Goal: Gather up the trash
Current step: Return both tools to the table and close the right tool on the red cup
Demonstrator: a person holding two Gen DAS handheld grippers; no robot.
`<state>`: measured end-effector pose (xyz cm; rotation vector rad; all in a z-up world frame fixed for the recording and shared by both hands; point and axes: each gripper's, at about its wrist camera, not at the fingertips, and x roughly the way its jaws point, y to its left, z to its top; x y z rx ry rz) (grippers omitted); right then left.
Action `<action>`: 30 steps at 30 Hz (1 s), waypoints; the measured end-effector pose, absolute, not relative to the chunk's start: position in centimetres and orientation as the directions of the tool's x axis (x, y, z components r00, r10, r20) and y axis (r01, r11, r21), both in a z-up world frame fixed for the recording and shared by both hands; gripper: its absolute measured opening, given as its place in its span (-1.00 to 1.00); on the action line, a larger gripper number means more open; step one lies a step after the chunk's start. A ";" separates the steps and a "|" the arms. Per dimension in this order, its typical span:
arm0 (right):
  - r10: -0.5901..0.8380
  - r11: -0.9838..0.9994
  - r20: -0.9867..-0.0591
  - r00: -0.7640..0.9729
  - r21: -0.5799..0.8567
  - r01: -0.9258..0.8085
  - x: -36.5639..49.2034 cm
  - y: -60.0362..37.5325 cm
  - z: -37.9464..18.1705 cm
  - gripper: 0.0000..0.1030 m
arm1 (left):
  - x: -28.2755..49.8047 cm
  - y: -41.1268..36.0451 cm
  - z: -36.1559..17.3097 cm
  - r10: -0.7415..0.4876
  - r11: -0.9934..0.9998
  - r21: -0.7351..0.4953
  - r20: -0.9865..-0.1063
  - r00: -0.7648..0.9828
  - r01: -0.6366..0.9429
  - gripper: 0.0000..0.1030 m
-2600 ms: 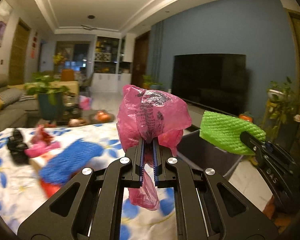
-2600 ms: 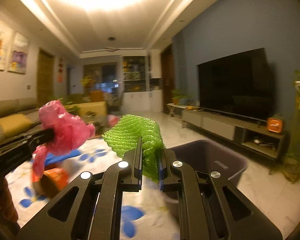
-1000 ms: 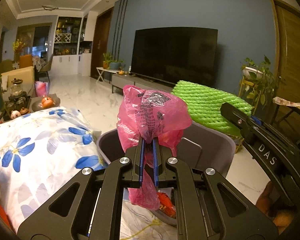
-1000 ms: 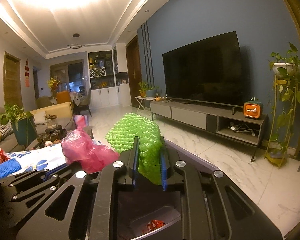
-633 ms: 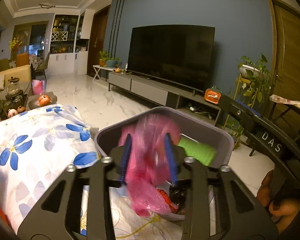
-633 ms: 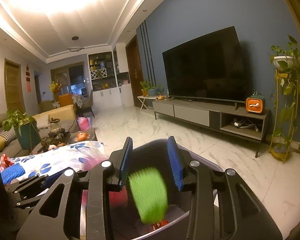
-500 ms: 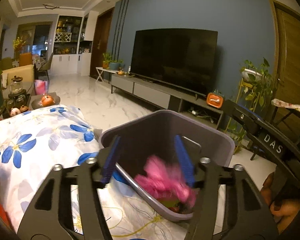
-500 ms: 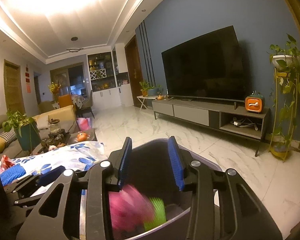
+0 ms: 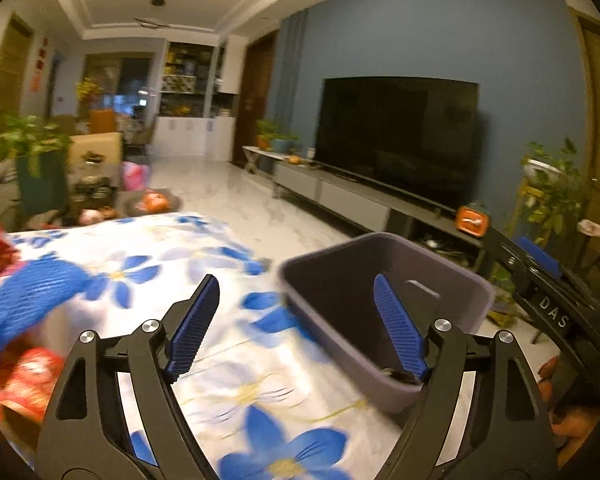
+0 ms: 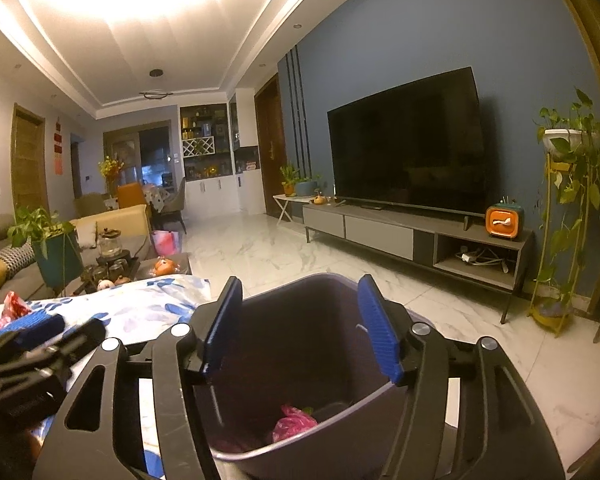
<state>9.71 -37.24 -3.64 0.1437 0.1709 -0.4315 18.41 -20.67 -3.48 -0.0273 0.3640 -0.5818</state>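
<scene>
Right gripper (image 10: 300, 324) jaws opening, empty, above grey bin (image 10: 324, 424) holding pink bag (image 10: 294, 424), left gripper (image 9: 296, 324) jaws opening, empty, over floral cloth (image 9: 148, 256).

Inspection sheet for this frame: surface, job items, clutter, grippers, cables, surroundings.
Surface: floral cloth over the table.
Job's things: grey bin at the table edge; pink bag inside it, a bit of green beside; blue mesh and red wrappers on the cloth.
Clutter: nothing seen.
Grippers: left gripper opening, nothing between its jaws; right gripper opening over the bin, nothing between its jaws.
Cables: a tangle on the TV stand shelf.
Surroundings: TV, plants, sofa, marble floor.
</scene>
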 end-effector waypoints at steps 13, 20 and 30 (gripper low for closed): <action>-0.298 0.939 -0.200 0.933 0.115 0.325 8.5 -31.6 -4.3 0.20 | 13.3 -9.3 -1.6 -0.331 0.944 -0.112 -0.260 0.907 0.312 0.63; -0.198 0.967 -0.205 0.959 0.121 0.225 8.6 -27.4 -4.7 0.20 | 11.9 -1.9 -2.4 -0.146 0.986 -0.121 -0.274 0.951 0.117 0.66; -0.025 0.994 -0.270 0.963 0.098 0.053 10.1 -19.9 -7.1 0.20 | 9.9 5.9 -3.1 0.077 0.988 -0.111 -0.273 0.959 -0.110 0.66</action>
